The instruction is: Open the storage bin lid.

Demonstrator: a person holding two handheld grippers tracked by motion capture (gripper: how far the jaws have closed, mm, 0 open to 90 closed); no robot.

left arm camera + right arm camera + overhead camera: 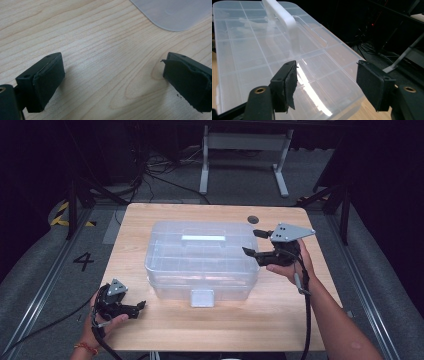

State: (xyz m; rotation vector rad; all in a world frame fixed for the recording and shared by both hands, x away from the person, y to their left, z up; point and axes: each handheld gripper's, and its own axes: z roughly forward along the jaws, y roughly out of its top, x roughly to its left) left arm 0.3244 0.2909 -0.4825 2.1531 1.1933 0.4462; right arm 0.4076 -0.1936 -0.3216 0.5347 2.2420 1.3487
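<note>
The clear compartment box (200, 260) sits closed mid-surface (280, 320) – right gripper (256, 243) at its right edge, left gripper (142, 305) near the front-left corner, both with fingers apart, nothing between.

High view: table (165, 320) brightly and evenly lit from above; everything around it falls off to near black, floor at top and sides dim. Picture soft overall, fine detail smeared. Short soft shadows under the clear plastic box (200, 260), lower edge.

Left gripper view: warm, bright light on the wood grain, sharp in mid-frame. Black jaw pads at lower left and lower right slightly out of focus. Faint soft shadows beside each pad.

Right gripper view: strong white glare streak on the box lid, centre to lower middle. White handle (283, 18) at top blown out, blurred. Upper right background dark, noisy. Near pads soft.
</note>
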